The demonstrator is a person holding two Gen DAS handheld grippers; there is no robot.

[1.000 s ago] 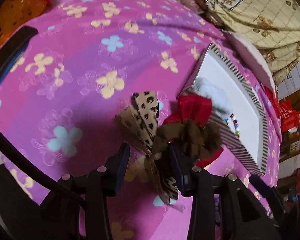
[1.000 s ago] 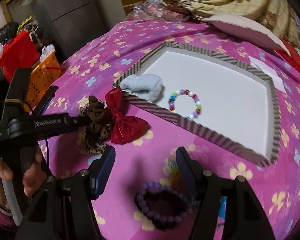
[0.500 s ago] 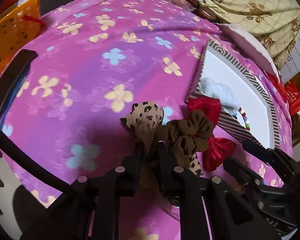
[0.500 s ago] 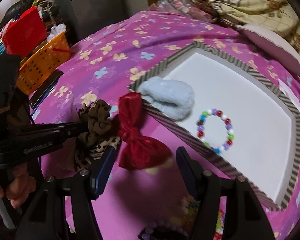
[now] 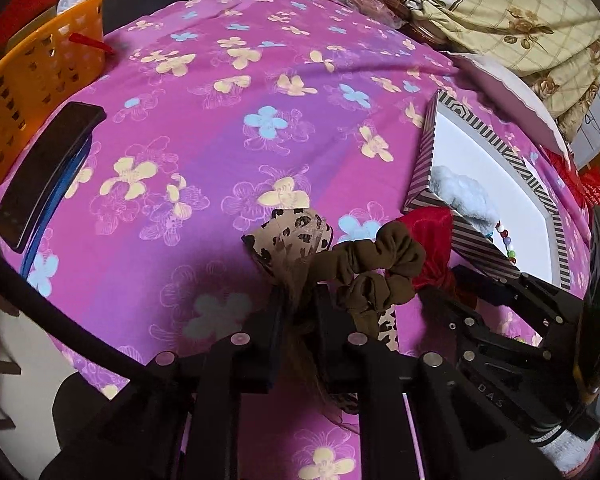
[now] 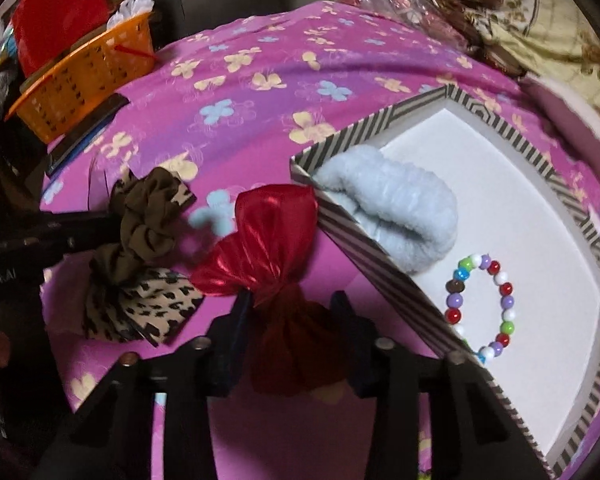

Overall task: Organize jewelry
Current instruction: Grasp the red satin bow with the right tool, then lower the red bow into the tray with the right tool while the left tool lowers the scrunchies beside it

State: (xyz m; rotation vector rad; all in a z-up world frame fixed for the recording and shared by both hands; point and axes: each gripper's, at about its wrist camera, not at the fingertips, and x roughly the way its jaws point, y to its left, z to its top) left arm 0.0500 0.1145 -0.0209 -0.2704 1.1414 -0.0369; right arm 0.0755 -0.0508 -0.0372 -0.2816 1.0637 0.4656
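My left gripper point(image 5: 298, 300) is shut on a leopard-print bow with a brown scrunchie point(image 5: 374, 270), also seen in the right wrist view point(image 6: 144, 220). My right gripper point(image 6: 290, 312) is open, its fingers either side of a shiny red bow point(image 6: 268, 236) that lies on the pink floral cloth against the striped tray's wall point(image 6: 384, 272). In the tray lie a pale blue fluffy scrunchie point(image 6: 396, 208) and a coloured bead bracelet point(image 6: 480, 304). The red bow point(image 5: 432, 224) and the tray point(image 5: 424, 168) also show in the left wrist view.
An orange basket point(image 6: 80, 76) stands at the far left edge, with a black phone point(image 5: 44, 172) beside it. A white tray lid point(image 5: 512, 96) and a patterned quilt point(image 5: 520, 12) lie behind the tray. The right gripper's body point(image 5: 512, 320) is close on my left gripper's right.
The left gripper has shut on the leopard bow. The right gripper has moved forward from the purple bracelet until its open fingers straddle the red bow.
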